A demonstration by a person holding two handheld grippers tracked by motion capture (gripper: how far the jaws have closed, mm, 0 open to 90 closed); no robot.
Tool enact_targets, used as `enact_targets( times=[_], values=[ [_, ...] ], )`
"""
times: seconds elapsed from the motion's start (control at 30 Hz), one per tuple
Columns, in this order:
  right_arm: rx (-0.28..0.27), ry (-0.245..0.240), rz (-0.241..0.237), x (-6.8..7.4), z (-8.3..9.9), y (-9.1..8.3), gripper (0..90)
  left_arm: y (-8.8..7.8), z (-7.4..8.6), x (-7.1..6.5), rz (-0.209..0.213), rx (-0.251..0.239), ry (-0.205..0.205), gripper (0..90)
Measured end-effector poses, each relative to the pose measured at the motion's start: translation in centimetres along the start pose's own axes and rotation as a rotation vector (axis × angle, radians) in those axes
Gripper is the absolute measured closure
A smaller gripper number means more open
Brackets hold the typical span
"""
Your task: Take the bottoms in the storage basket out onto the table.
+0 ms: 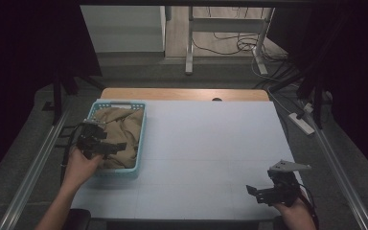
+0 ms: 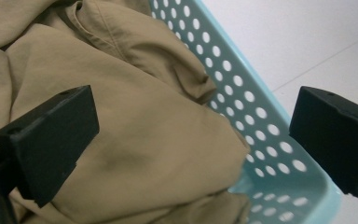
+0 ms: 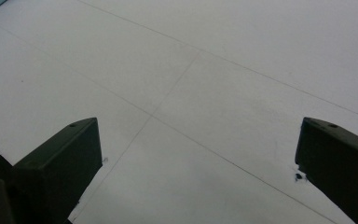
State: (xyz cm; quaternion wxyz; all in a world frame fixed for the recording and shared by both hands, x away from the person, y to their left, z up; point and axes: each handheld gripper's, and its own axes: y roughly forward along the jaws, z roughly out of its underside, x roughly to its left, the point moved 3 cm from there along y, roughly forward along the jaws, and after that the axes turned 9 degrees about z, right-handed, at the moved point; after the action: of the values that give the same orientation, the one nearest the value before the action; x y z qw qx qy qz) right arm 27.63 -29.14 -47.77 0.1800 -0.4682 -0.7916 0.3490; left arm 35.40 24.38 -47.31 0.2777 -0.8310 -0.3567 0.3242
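So there's a light blue perforated plastic basket sitting at about 9 o'clock on the white table top, stuffed with a crumpled tan cloth; the left gripper hangs right over the basket's near half, jaws spread wide apart and gripping nothing. In the left gripper view the tan cloth fills the gap between the jaws, just below them, with the basket's dotted wall running off toward 5 o'clock under the right-hand jaw; can't tell if either jaw actually touches the fabric.

The right gripper is way off at 5 o'clock near the table's front edge, well apart from the basket; jaws open too, nothing between them but bare white surface with faint grid lines.

Room-wise: the basket hugs the left edge of the table, its back end close to the wooden strip at 12 o'clock; everything from the middle out to 3 o'clock is open white surface.
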Motion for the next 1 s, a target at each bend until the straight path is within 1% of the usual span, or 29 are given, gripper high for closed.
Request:
enact_targets(
  times=[0.23, 0.43, 0.7, 0.87, 0.97, 1.0],
  values=[
    [0.001, -0.002, -0.001, 0.0, 0.0, 0.0, 0.5, 1.0, -0.7, 1.0, -0.012, 0.02, -0.012, 1.0],
    [0.002, -0.002, -0.002, 0.0, 0.0, 0.0, 0.6, 1.4, -1.4, 1.7, -0.001, 0.022, -0.019, 1.0],
    [0.003, -0.003, -0.004, 0.0, 0.0, 0.1, 0.6, 2.4, -2.4, 2.5, -0.019, 0.046, -0.013, 0.8],
    [0.006, -0.005, -0.006, 0.0, 0.0, 0.1, 0.5, 3.1, -2.8, 3.3, -0.021, 0.056, -0.032, 0.8],
    [0.006, -0.005, -0.008, 0.0, 0.0, 0.1, 0.6, 3.6, -3.1, 3.7, -0.035, 0.065, -0.031, 0.2],
    [0.006, -0.005, -0.008, 0.0, 0.0, 0.1, 0.5, 3.7, -3.2, 3.8, -0.036, 0.062, -0.036, 0.1]
  ],
)
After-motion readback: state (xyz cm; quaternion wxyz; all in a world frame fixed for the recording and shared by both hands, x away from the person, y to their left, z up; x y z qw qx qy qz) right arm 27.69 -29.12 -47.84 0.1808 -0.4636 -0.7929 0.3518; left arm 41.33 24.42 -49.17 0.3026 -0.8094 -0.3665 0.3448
